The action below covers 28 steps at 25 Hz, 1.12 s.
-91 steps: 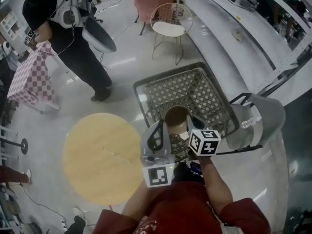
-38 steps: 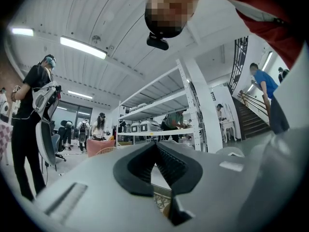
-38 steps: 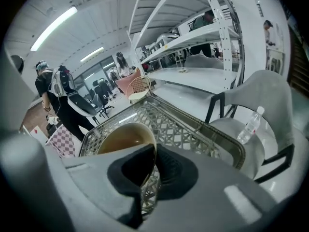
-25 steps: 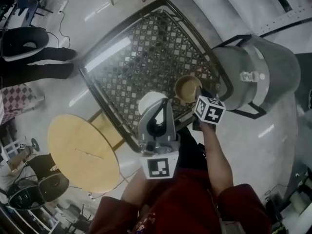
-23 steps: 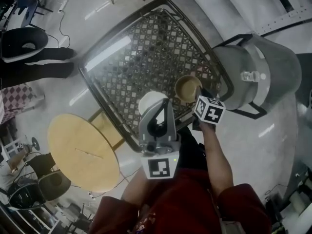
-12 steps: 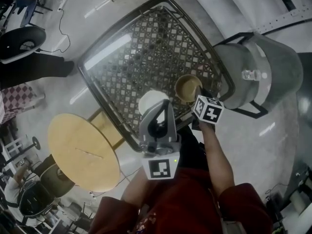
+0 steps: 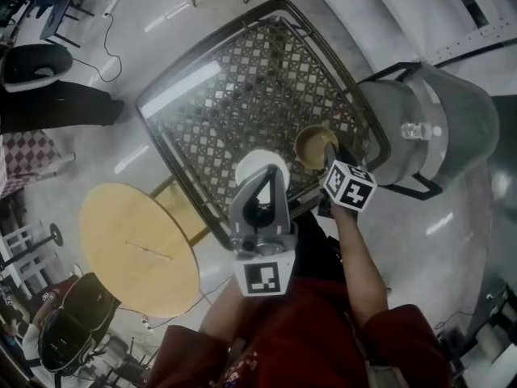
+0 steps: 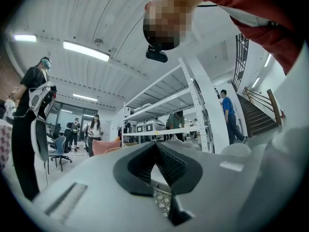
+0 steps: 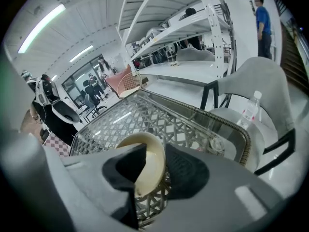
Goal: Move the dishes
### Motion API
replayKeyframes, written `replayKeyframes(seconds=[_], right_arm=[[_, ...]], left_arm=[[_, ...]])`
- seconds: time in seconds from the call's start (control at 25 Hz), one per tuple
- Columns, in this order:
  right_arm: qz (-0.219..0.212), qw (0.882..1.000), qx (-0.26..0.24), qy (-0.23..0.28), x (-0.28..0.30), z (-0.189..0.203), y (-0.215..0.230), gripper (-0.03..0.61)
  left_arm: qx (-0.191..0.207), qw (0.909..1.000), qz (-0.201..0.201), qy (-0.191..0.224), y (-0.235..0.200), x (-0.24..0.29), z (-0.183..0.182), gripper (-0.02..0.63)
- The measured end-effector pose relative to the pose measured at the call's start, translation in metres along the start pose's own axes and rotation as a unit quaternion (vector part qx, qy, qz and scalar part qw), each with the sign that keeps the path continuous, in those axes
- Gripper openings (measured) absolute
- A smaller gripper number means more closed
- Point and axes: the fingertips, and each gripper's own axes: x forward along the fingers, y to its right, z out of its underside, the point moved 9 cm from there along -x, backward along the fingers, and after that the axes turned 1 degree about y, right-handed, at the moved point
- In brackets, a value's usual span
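A beige bowl [image 7: 313, 145] stands on the lattice table [image 7: 242, 87] near its right corner. My right gripper [image 7: 329, 155] reaches down to it. In the right gripper view the bowl [image 9: 152, 168] has its near rim between the pads. My right gripper [image 9: 153, 151] has just been opening its jaws, a gap shows beside the rim, and it is open. A white dish [image 7: 257, 166] lies on the table just beyond the tip of my left gripper [image 7: 269, 176]. In its own view the left gripper [image 8: 155, 146] is shut, pads together, with nothing seen between them.
A grey chair [image 7: 452, 111] with a water bottle [image 7: 414, 130] on its seat stands against the table's right corner. A round yellow table [image 7: 137, 245] is at the lower left. A person in black [image 7: 56, 107] stands at the far left. White shelving [image 9: 193, 23] rises beyond the table.
Since the oldest frame the bowl and both grippers have come over the table's right corner. Over the last second they stay nearly in place. The people at the left have shifted.
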Motion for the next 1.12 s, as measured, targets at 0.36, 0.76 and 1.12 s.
replayKeyframes(seconds=[0.36,0.76,1.12], right_arm=[[0.005,0.999,-0.036,0.031,-0.025,-0.007,-0.024,0.115],[-0.048,0.991,-0.103,0.078,-0.064,-0.013,-0.095,0.115],[-0.120,0.972,-0.159,0.124,-0.101,-0.010,-0.164,0.116]], left_arm=[[-0.006,0.9996,-0.019,0.020,-0.016,-0.017,-0.016,0.006],[-0.009,0.9978,-0.064,0.016,-0.052,-0.045,-0.032,0.006],[-0.005,0.9922,-0.122,0.027,-0.090,-0.075,-0.047,0.006]])
